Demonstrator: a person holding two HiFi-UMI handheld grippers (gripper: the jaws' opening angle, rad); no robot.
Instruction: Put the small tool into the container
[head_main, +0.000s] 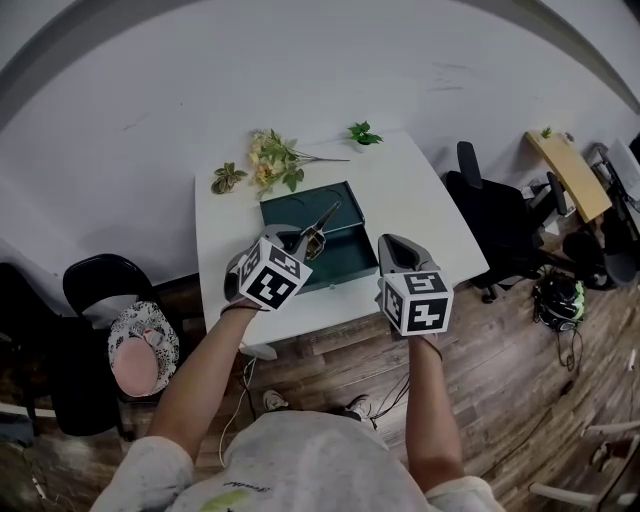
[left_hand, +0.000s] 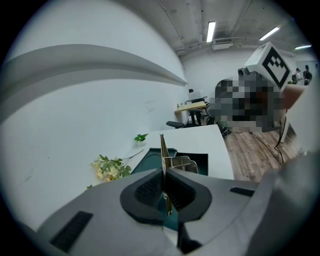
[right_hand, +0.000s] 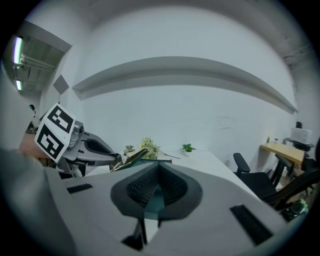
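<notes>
A dark green open container (head_main: 350, 192) lies on the white table (head_main: 420, 200). My left gripper (head_main: 305, 240) hangs over the container's front left part, shut on a small metal tool (head_main: 322, 226) that sticks out past the fingertips over the box. In the left gripper view the tool (left_hand: 163, 152) stands edge-on, pinched between the pads, with the container (left_hand: 148, 161) below. My right gripper (head_main: 392, 246) hovers at the container's right front corner, its jaws together with nothing in them. From the right gripper view the tool (right_hand: 131, 158) shows at the left gripper's tip.
Artificial flowers (head_main: 273, 158), a leaf sprig (head_main: 227, 178) and a small plant (head_main: 362, 133) lie behind the container. A black office chair (head_main: 492, 218) stands right of the table, and a dark chair with a pink item (head_main: 130, 345) to its left. A wooden desk (head_main: 570, 172) is at far right.
</notes>
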